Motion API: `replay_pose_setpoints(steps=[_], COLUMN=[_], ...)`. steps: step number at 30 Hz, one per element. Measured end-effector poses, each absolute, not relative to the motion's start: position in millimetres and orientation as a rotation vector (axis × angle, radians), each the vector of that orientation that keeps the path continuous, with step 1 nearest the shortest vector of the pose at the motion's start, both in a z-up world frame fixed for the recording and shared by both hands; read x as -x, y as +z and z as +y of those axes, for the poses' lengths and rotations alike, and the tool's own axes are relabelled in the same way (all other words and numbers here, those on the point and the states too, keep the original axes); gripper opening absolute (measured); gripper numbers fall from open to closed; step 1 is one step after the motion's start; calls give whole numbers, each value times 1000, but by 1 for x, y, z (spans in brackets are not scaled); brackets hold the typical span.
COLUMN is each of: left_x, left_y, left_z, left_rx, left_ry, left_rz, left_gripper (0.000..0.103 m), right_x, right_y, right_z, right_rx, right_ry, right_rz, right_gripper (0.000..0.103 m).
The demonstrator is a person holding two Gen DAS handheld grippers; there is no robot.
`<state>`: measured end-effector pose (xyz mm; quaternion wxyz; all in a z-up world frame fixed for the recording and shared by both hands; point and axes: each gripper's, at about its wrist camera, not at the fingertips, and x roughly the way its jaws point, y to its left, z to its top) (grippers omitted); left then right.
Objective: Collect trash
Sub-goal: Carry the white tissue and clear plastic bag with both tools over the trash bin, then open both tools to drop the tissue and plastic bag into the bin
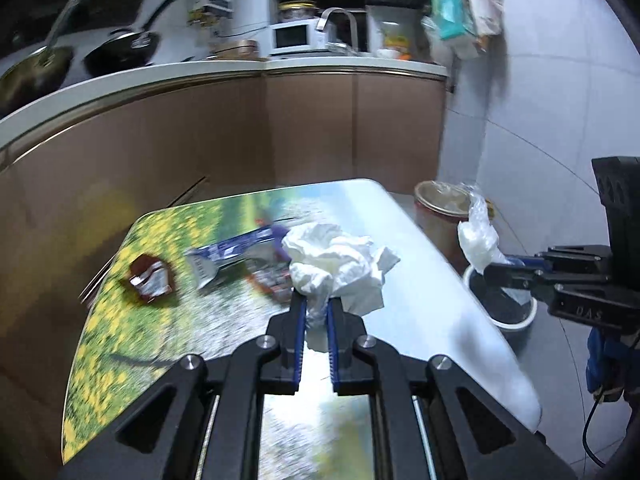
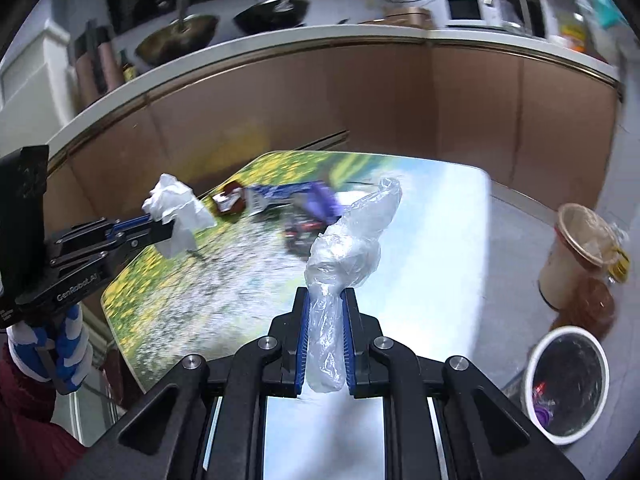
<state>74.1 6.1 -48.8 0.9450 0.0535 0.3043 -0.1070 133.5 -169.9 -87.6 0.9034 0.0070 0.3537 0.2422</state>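
My left gripper (image 1: 316,304) is shut on a crumpled white tissue (image 1: 334,262), held above the flower-print table (image 1: 132,320). In the right wrist view the same left gripper (image 2: 166,226) shows at the left with the tissue (image 2: 176,210) in its tips. My right gripper (image 2: 326,300) is shut on a twisted clear plastic bag (image 2: 348,248), also seen at the right of the left wrist view as the right gripper (image 1: 490,268) with the plastic bag (image 1: 478,238). On the table lie a blue wrapper (image 1: 236,252), a brown wrapper (image 1: 150,278) and a red-black wrapper (image 2: 304,230). A white bin (image 2: 568,384) with a black liner stands on the floor at the right.
A tan lidded container (image 2: 576,256) stands on the floor beyond the white bin. Brown kitchen cabinets (image 1: 240,128) rise behind the table, with pans (image 1: 124,50) and a microwave (image 1: 296,36) on the counter. A person's striped sleeve (image 2: 68,340) holds the left gripper.
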Motion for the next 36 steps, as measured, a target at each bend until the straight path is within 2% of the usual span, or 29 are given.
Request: replay_pose_setpoints(steps=[9,17,25,30,33,34,35,36], left_x=[-107,-158,-232,-261,-270,-273,-274,-276], left_y=[-56,-78,-120,-155,-169,-173,-173,-173], left_z=[-102,-224,-353,-408,-422,-424,-425,-425], left_rx=[-231,-301,-313,-318,-296,-284,-273,-255], left_ry=[-403,-590,-739,-778,-795,-791,-788,-791], left_rz=[652,736,877,952,987,989,988,989], left_gripper=[9,9,12,12,31,43,48,48], right_x=[-131,-134,-174,-202,-213,-215,-216,-217], right_y=[-103,-141,-190,-224,-242,-247,-251,-254], right_z=[-273,-367,-449,-478,-490,-494,-496,-498], right_rx=[-118,-236,-308,-329,-329,-329,-327,-325], right_ry=[319,117,-62,-125,-166,-177,-186,-193], right_rz=[718,745,813,861,887,896,902,908], right_gripper=[15,15,17,19,24,34,42,43])
